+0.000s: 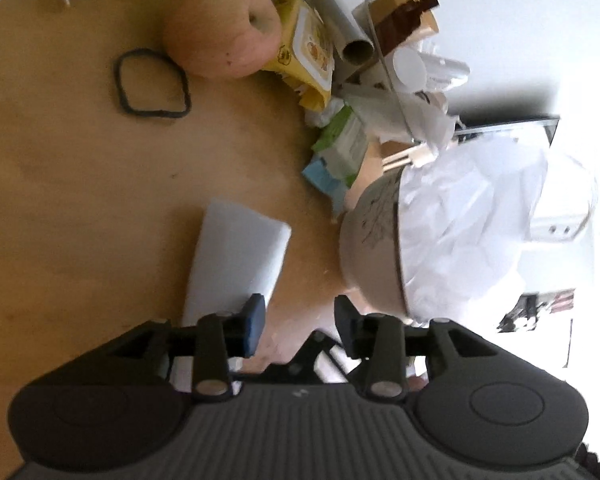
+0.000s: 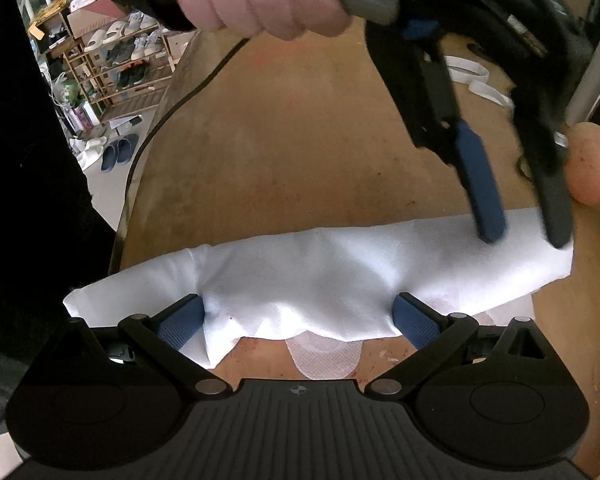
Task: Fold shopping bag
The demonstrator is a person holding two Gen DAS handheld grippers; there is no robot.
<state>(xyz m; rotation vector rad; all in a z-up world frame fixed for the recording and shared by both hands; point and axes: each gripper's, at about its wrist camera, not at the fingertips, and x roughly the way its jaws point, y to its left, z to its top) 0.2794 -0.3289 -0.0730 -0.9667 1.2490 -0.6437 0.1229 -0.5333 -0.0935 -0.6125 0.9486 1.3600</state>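
The right gripper (image 2: 298,320) has its jaws spread wide, one on each side of a bunched hump of the white shopping bag (image 2: 320,264). The cloth fills the gap, but the pads look only to flank it; I cannot tell whether they press.

The left gripper (image 2: 524,236) comes down from above with parted jaws, empty, tips at or just over the bag's far end. In its own view the left gripper (image 1: 298,320) shows that end beside one pad, nothing clamped.

The bag lies as a folded band on the wooden surface (image 2: 300,120), its long axis across the right jaws, one end at the surface's edge, the other towards the apple (image 2: 592,164). A handle loop (image 2: 324,354) pokes out below the band.

Risks, as I judge them: with neither jaw firmly closed, the fold may spring open; a pull could drag the cloth off the edge; the left jaws may bump the apple.
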